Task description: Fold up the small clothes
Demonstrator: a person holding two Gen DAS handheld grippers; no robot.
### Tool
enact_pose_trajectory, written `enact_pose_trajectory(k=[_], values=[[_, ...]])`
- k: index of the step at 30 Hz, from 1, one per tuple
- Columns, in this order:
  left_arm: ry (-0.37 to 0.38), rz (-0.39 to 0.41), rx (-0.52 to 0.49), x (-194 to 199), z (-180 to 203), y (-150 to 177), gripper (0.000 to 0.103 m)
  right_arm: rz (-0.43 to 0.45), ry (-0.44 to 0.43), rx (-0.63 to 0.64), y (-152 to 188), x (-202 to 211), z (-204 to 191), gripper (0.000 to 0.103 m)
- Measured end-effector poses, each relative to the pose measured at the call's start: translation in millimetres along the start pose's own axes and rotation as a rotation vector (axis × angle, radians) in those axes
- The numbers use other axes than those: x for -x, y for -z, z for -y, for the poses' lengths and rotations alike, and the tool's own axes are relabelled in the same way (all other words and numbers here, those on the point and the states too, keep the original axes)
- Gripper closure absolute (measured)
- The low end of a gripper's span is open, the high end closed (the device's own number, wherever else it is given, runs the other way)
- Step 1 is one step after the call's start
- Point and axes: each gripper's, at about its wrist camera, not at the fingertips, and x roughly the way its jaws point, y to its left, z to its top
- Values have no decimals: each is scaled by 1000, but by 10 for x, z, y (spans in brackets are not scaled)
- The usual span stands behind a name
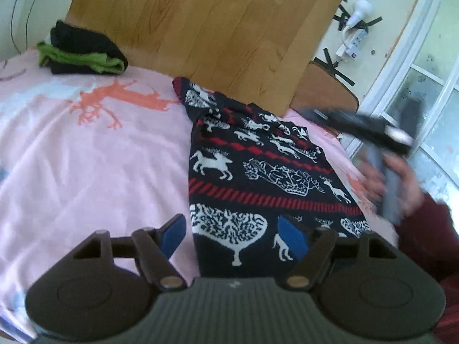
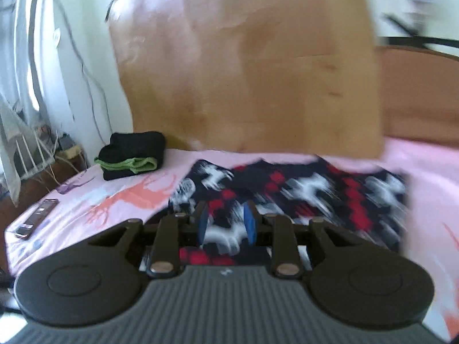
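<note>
A dark knitted sweater (image 1: 258, 172) with white reindeer and red stripes lies partly folded on the pink bed sheet (image 1: 86, 157). My left gripper (image 1: 232, 238) hovers open over its near left edge, one blue pad (image 1: 172, 236) above the sheet and the other above the knit, gripping nothing. Blurred at the right of the left wrist view, my right gripper (image 1: 370, 132) is lifted above the sweater's far right side by a hand (image 1: 401, 183) in a maroon sleeve. In its own blurred view the right gripper (image 2: 226, 225) stands a little apart over the sweater (image 2: 301, 195), with nothing between its pads.
A folded black and green stack (image 1: 83, 48) (image 2: 132, 154) sits at the back left of the bed. A wooden headboard (image 1: 200, 28) rises behind. A phone (image 2: 37, 218) lies near the bed's left edge. A power strip (image 1: 352, 43) and a window (image 1: 430, 100) are at the right.
</note>
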Motion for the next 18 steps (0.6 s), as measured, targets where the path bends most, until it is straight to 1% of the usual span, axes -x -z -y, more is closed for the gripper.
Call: enact_pose_trajectory(k=[2,3,5,7,8,9,10,11,12,13,14,16,17,18], values=[[4,-19,32,-70,-58,4,30,-27,33,83,-100,-519,-63,64],[7,-28,41,-100,-73,9,30,-51,48,126,-114,-729,-57,63],[21,-33,44,-136,-92,25,30,-137,87,211,-110,-1125,-15,63],[43,-26,41,-151,-101,43,29,-219,122,303,-60,-1354,24,61],[56,-22,38,-162,-115,44,28,-224,129,334,-33,-1388,49,56],[71,-18,36,-176,-137,39,28,-212,135,343,-37,-1378,67,53],[84,-15,38,-195,-155,31,28,-215,136,344,-49,-1365,87,57],[94,-13,42,-215,-164,21,28,-214,138,340,-63,-1356,109,67],[107,-14,48,-242,-185,4,28,-217,149,336,-78,-1362,135,87],[113,-16,51,-267,-194,-11,28,-230,136,315,-112,-1384,169,93],[117,-19,49,-291,-209,-32,28,-228,130,292,-152,-1390,172,94],[119,-14,45,-301,-212,-50,28,-195,147,303,-206,-1298,50,96],[124,-8,43,-290,-215,-55,28,-163,134,297,-248,-1203,-37,96],[131,-1,44,-270,-224,-55,28,-132,101,278,-306,-1111,-115,96]])
